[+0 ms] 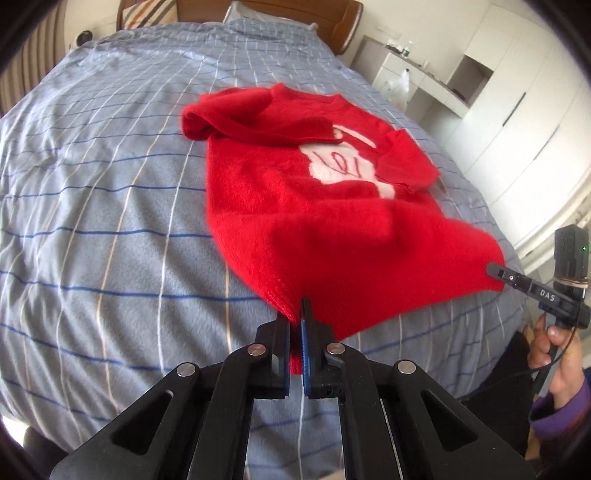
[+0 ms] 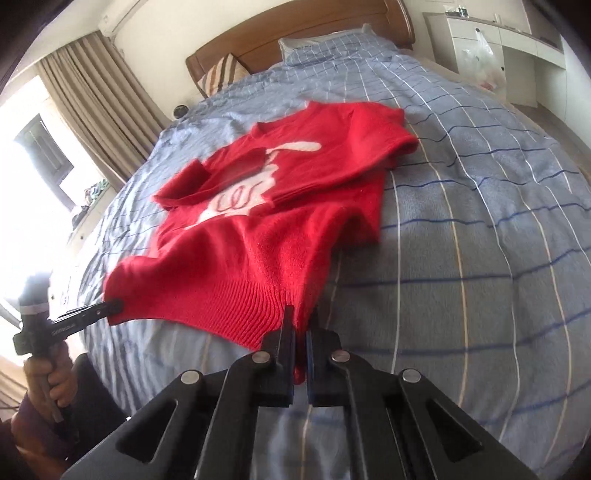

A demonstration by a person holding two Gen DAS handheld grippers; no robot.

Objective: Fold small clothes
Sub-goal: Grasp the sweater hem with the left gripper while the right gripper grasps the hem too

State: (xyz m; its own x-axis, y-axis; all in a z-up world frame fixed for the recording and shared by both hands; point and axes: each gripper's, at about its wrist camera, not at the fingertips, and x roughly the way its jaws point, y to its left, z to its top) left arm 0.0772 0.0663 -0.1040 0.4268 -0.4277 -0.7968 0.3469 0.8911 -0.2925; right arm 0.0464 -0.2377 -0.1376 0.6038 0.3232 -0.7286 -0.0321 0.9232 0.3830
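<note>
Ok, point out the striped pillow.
The left pillow against the headboard: brown and cream stripes. The other pillow is blue checked, like the bedspread.

Sweater [image 1: 295,206] on bed [image 1: 92,221], sleeves folded over chest; pillows [image 2: 218,72] behind.

Black claw [image 1: 295,314], silver rivets, blue pads; purple sleeve [image 1: 561,410].

We see a wide bed [image 1: 92,221] covered in a grey-blue fleece blanket crossed by white and dark blue lines. On it lies a small red knitted sweater [image 1: 295,206] with a white motif, both sleeves folded across its chest. A striped cushion [image 2: 218,74] rests against the wooden headboard [image 2: 295,33].
</note>
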